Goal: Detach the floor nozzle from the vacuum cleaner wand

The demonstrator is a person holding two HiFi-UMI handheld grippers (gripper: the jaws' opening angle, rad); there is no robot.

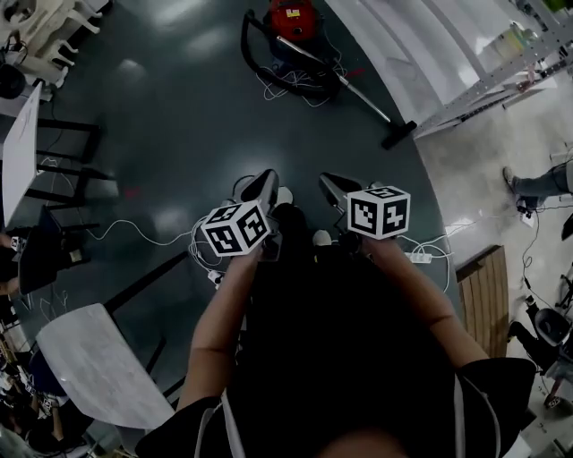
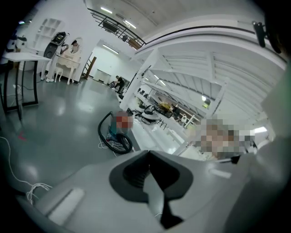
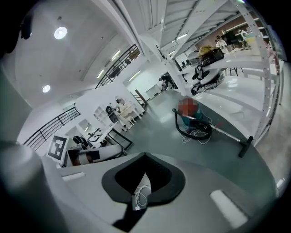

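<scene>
Both shut and empty: left gripper [image 1: 265,184], right gripper [image 1: 333,186], well apart from the black plastic floor nozzle [image 1: 398,134], which lies on the dark glossy floor [image 1: 179,134] at the end of the thin metal wand [image 1: 363,97]. Nozzle probably light, rigid; wand stiff, slick. Best hold: wand just above the joint, nozzle by its neck.

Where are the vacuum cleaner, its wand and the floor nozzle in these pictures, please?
vacuum cleaner [image 1: 294,20], head view, on its red body.
wand [image 1: 363,98], head view, midway along the metal tube.
floor nozzle [image 1: 398,135], head view, on its dark head at the wand's end.
</scene>
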